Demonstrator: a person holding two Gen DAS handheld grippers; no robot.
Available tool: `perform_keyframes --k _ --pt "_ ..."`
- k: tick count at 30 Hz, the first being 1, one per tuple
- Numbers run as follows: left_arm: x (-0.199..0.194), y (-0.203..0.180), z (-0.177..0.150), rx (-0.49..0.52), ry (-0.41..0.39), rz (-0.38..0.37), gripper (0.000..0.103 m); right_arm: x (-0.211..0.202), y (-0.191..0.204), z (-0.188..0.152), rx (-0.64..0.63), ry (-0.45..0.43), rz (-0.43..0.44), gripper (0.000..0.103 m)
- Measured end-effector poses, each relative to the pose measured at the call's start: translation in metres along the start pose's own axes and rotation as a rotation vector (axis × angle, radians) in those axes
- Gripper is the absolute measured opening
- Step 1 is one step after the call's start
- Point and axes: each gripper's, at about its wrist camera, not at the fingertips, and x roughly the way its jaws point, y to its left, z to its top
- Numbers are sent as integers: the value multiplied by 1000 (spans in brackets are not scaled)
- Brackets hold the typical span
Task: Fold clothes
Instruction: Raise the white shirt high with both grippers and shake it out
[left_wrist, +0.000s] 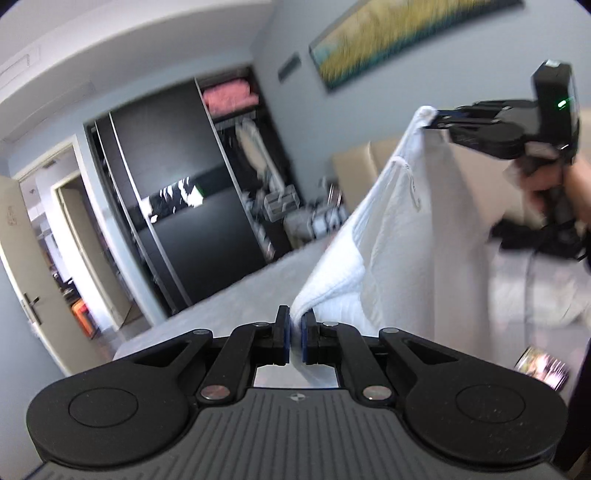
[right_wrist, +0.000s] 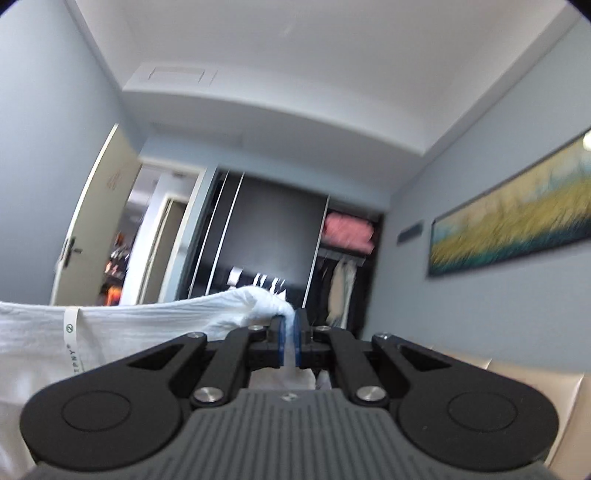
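Aloft, one white garment (left_wrist: 399, 229) hangs pinched by two claws, left claw (left_wrist: 294, 334) and right claw (right_wrist: 290, 341).

Soft even indoor light, motion-blurred background, strong fisheye bending, dark vignetted corners

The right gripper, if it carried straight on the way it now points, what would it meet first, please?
Beyond the white garment clamped in the right gripper, the way looks free up to the dark wardrobe across the room, though depth is hard to judge.
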Motion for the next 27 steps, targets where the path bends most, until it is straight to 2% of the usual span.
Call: perform_keyframes --k 2,5,8,14,18,20,22,27 --pt "-20 10 12 -18 -56 59 4 -12 -3 19 -16 -26 10 5" --pt "-45 29 32 -86 -120 93 4 -36 -5 35 -10 -37 52 5" --pt "-68 18 41 -18 -172 139 4 -67 -2 44 -58 -108 2 5" --pt "-112 5 52 6 -281 148 4 -121 -19 73 -58 -206 -42 5" --pt "-122 9 66 -8 -339 146 4 -137 -25 89 -80 -276 -71 5" --pt "-115 11 70 -3 -339 146 3 -135 -26 90 -81 -282 -72 6" --pt "-99 14 69 -2 -306 124 3 -123 -24 84 -88 -263 -74 6" --pt "-27 32 36 -52 -119 42 3 -64 -9 31 -98 -90 -20 6"
